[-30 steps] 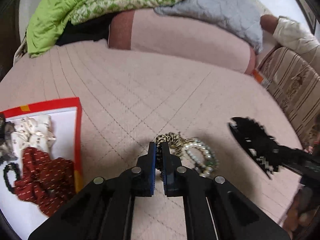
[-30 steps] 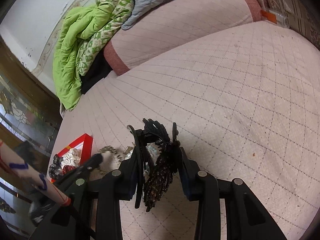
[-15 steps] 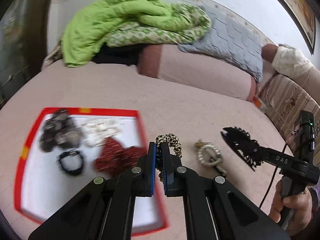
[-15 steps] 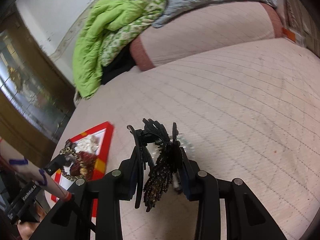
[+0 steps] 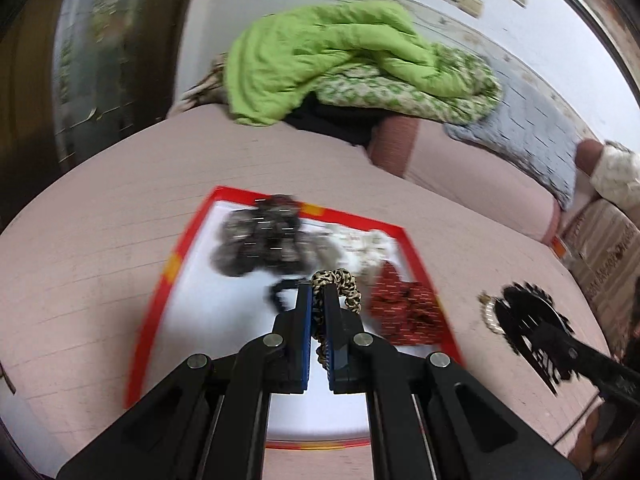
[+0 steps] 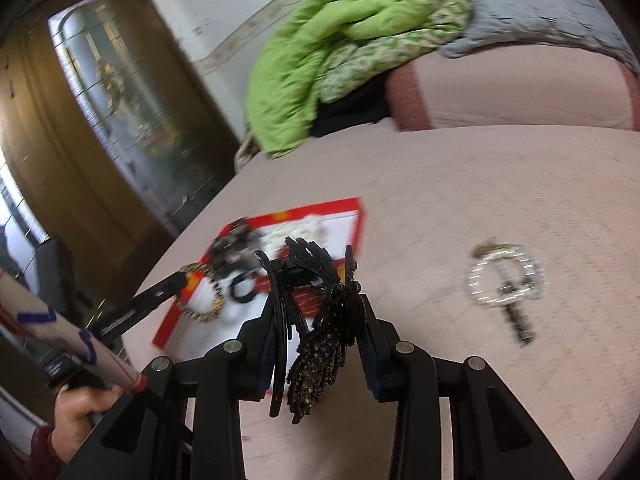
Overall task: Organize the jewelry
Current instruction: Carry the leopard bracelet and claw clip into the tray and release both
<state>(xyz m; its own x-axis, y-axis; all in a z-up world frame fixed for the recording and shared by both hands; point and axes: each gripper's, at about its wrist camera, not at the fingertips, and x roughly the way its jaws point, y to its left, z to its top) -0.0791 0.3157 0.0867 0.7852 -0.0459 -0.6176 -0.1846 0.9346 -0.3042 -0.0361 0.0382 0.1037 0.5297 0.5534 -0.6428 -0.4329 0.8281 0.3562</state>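
My left gripper [image 5: 318,300] is shut on a gold-and-black braided bracelet [image 5: 340,284] and holds it above the red-rimmed white tray [image 5: 168,272]. The tray holds a grey-black beaded piece [image 5: 260,244], a white piece [image 5: 360,240], a red patterned scrunchie [image 5: 404,306] and a black ring [image 5: 280,292]. My right gripper [image 6: 320,300] is shut on a black butterfly hair clip [image 6: 328,312], right of the tray [image 6: 356,216]. A pearl bracelet [image 6: 506,276] lies on the pink bed to the right. The left gripper with its bracelet [image 6: 200,292] shows over the tray.
A green quilt [image 5: 332,60] and a grey pillow [image 5: 528,132] lie piled at the head of the pink quilted bed [image 5: 100,240]. A wooden glazed cabinet [image 6: 92,100] stands to the left. A patterned sofa [image 5: 612,252] is at the far right.
My left gripper has lifted the braided bracelet off the bed and carried it left over the tray. My right gripper has swung left toward the tray with the hair clip; the pearl bracelet stays behind.
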